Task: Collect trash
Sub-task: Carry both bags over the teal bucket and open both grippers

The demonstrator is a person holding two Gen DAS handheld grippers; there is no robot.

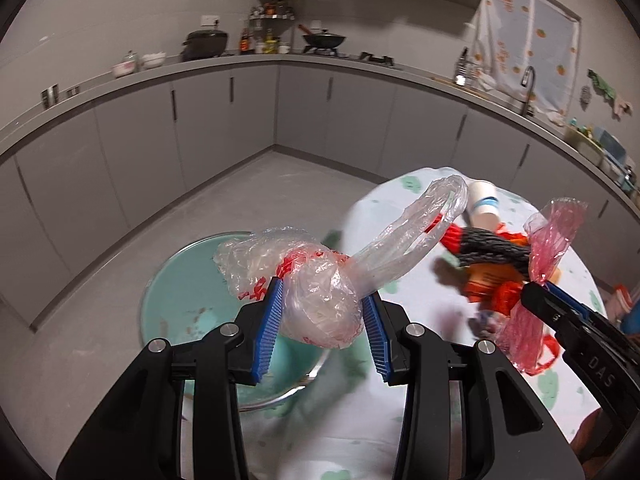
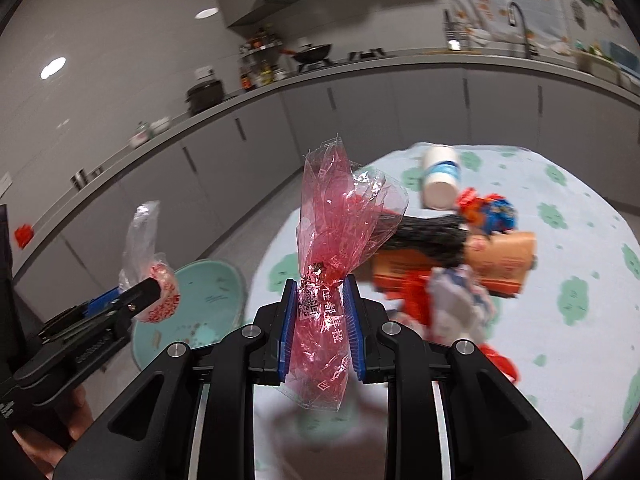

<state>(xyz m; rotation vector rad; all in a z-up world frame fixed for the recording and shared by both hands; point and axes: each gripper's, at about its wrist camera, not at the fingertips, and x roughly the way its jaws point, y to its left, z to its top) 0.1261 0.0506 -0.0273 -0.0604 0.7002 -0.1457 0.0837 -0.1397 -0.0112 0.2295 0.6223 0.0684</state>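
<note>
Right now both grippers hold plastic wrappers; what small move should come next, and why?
Probably carry the left gripper over the teal basin and release there. It already pinches the clear bag near the basin's rim; the right gripper holds its red wrapper over the table.
</note>
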